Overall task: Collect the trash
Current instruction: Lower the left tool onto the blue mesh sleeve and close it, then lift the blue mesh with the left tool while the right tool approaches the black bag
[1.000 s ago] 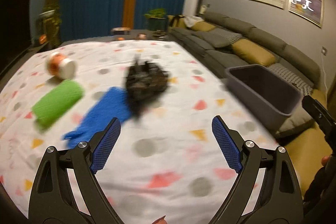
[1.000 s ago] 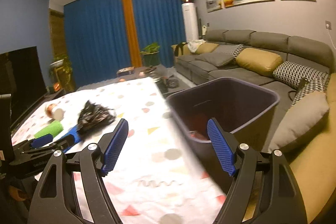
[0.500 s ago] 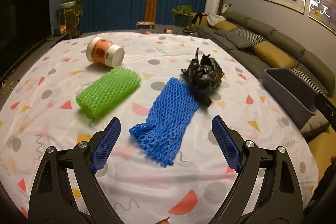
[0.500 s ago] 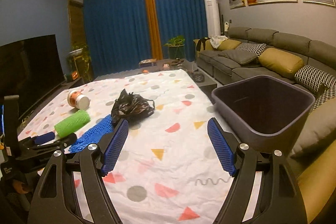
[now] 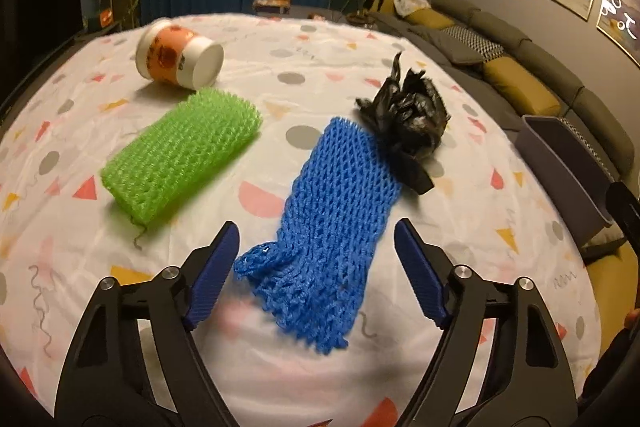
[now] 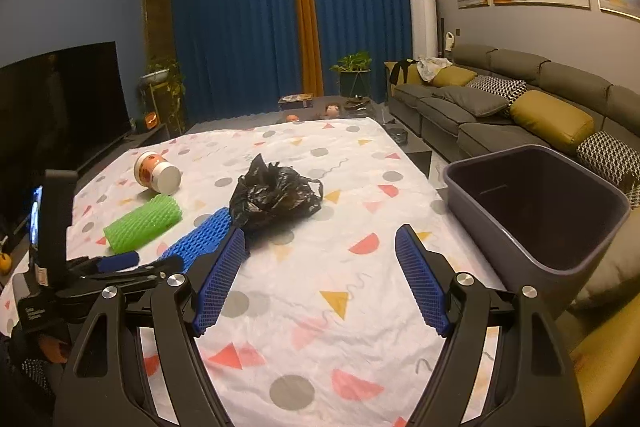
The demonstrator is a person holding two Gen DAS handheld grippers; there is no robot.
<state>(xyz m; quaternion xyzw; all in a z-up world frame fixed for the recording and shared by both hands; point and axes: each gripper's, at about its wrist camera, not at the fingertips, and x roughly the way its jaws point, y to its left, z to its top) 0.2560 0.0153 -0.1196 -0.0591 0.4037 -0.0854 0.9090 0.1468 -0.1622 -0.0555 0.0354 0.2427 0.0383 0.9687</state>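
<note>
Patterned tablecloth [image 5: 304, 67] carries the trash; we angle the left gripper [image 5: 316, 267] down over the blue foam net [image 5: 340, 195] mid-surface, jaws closing, not yet touching it. Our right gripper [image 6: 320, 279] hovers apart and empty near the right edge, beside the grey bin [image 6: 532, 259].

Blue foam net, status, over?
Left hand-held gripper closing around blue foam net, no contact yet. Right hand-held gripper open, empty. Black bag touches net's far end.

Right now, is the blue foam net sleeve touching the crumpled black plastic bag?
Touching. In the left wrist view the blue foam net sleeve has its far end pressed against the crumpled black plastic bag, with no cloth showing between.
</note>
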